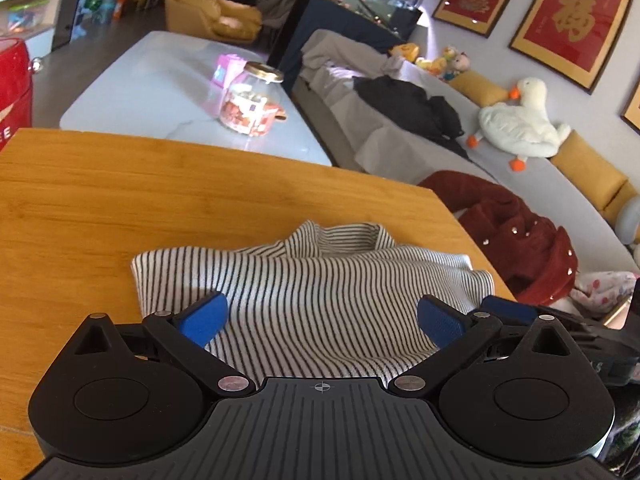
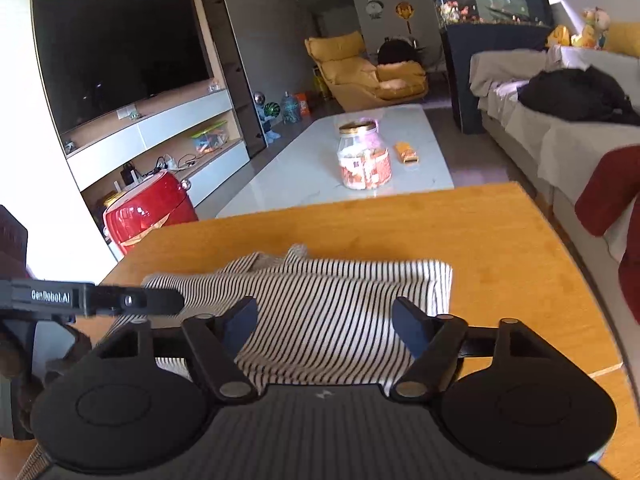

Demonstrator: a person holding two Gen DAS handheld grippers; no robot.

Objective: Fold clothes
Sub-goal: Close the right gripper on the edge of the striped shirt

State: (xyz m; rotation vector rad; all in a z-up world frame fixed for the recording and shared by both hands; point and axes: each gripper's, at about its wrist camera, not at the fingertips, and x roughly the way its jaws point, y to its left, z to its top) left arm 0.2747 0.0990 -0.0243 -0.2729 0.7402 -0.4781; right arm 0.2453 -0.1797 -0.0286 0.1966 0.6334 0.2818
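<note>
A black-and-white striped top (image 1: 312, 280) lies folded on the wooden table (image 1: 120, 208), its collar toward the far edge. My left gripper (image 1: 322, 320) hovers open over the near part of the top, blue pads wide apart with nothing between them. In the right wrist view the same striped top (image 2: 328, 300) lies on the table (image 2: 500, 248), and my right gripper (image 2: 326, 326) is open above its near edge. The left gripper's body (image 2: 92, 300) shows at the left of that view. The right gripper's blue pad (image 1: 508, 308) peeks in at the right of the left wrist view.
A red garment (image 1: 512, 236) lies on the grey sofa (image 1: 560, 196) beside the table, with a black garment (image 1: 412, 104) and a plush goose (image 1: 520, 120) further along. A glass jar (image 2: 362, 156) stands on the white coffee table (image 2: 304, 172). A red appliance (image 2: 148, 212) sits at the left.
</note>
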